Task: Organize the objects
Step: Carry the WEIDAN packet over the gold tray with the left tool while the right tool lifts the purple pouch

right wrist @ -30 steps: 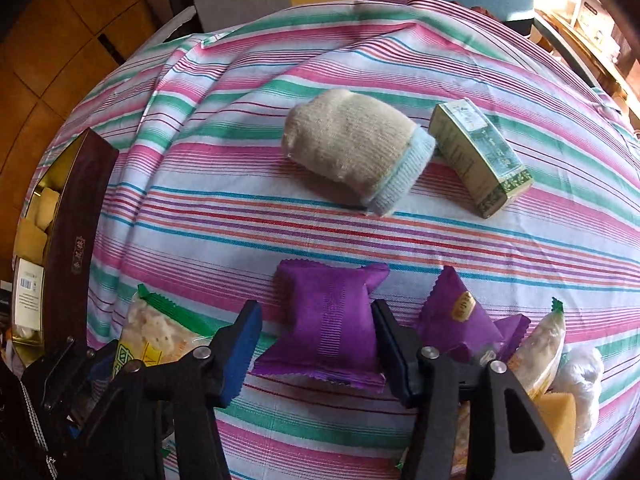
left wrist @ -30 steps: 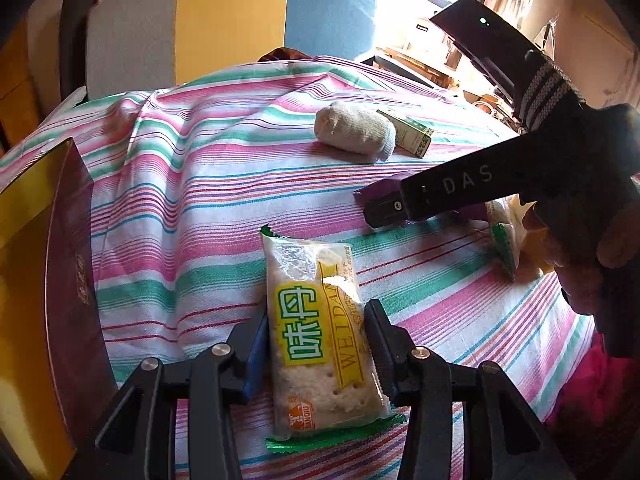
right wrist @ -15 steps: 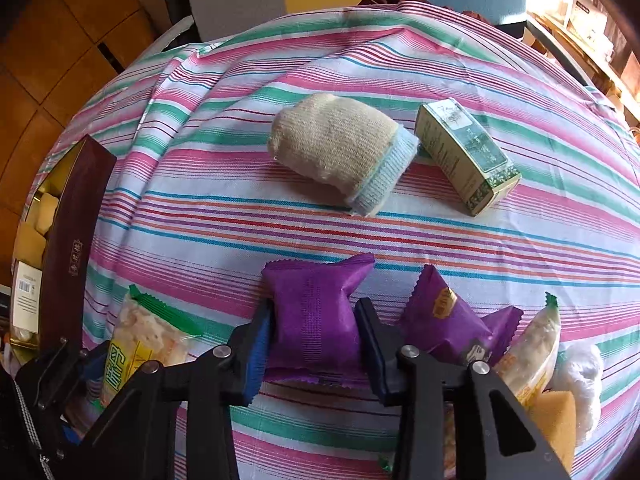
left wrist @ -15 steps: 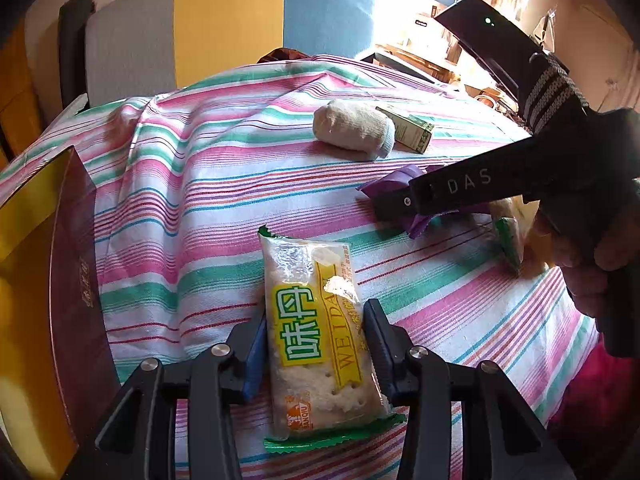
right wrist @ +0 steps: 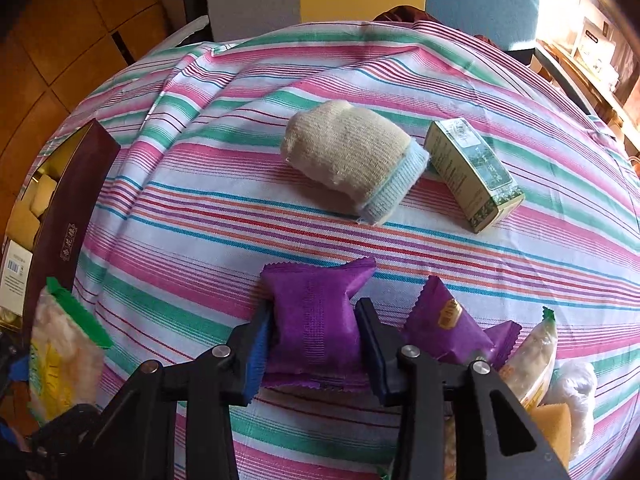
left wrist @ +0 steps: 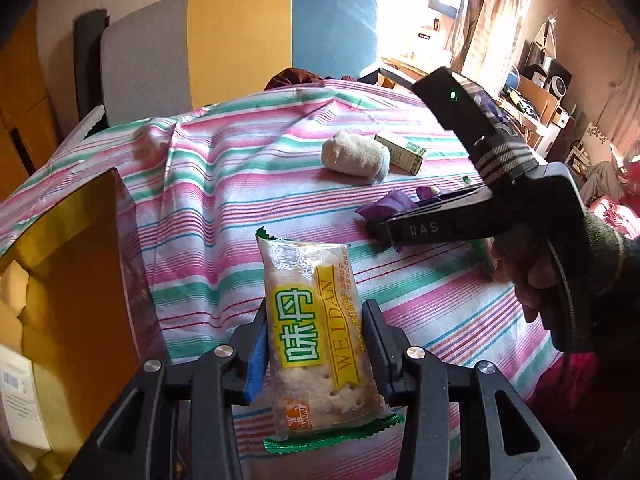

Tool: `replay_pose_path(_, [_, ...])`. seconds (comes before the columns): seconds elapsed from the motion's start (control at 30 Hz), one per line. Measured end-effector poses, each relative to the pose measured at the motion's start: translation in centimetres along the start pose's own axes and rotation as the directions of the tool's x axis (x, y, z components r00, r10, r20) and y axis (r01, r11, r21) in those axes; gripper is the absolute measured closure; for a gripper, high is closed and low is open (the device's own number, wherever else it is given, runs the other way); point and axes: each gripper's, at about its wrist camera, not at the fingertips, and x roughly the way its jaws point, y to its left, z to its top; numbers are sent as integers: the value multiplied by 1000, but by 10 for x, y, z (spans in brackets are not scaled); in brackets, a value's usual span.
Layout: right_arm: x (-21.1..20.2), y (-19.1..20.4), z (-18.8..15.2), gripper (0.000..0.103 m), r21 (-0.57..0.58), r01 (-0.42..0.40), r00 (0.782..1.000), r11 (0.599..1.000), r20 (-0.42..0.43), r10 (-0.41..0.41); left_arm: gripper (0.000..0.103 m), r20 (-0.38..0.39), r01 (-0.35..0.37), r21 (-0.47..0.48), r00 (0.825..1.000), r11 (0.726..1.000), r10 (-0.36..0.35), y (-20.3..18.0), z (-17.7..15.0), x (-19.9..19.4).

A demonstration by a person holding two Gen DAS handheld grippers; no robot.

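Two grippers each clamp a snack packet over the striped tablecloth point(right wrist: 224, 216). At lower centre of the left wrist view, the left gripper point(left wrist: 316, 344) pinches a clear cracker packet point(left wrist: 316, 332) with a yellow-green label and green crimped ends, fingers pressed against both long sides. At lower centre of the right wrist view, the right gripper point(right wrist: 314, 340) squeezes a purple snack pouch point(right wrist: 316, 320) between its fingers. Lower right of that frame holds another purple pouch point(right wrist: 444, 320) and a clear packet point(right wrist: 532, 352). Upper centre shows a rolled beige sock point(right wrist: 352, 160), its blue cuff just beside a green box point(right wrist: 472, 172). A dark maroon box point(right wrist: 68, 216) with a yellow interior sits at the left edge.
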Motion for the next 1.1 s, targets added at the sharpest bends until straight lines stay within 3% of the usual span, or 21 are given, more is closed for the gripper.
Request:
replay_pose_path(0.2, [0, 4, -2, 61, -31, 23, 1000, 999, 21, -22, 60, 45, -46, -49, 998, 998, 49, 23, 5, -36])
replay_pose_path(0.4, [0, 8, -2, 62, -50, 43, 999, 998, 33, -41, 60, 40, -75, -153, 996, 985, 82, 73, 2, -56])
replay_pose_path(0.53, [1, 10, -2, 62, -60, 51, 998, 997, 37, -49, 60, 3, -65, -290, 998, 955, 69, 131, -3, -63])
replay_pose_path(0.67, [1, 12, -2, 62, -78, 69, 997, 995, 39, -67, 60, -21, -142, -363, 989, 921, 144, 192, -11, -71])
replay_pose_path(0.93, [2, 13, -1, 62, -89, 75, 997, 993, 41, -72, 59, -95, -209, -442, 978, 872, 186, 274, 0, -42])
replay_pose_path(1.1, [2, 12, -1, 62, -91, 74, 997, 993, 42, -70, 58, -142, -299, -426, 954, 854, 264, 301, 11, -14])
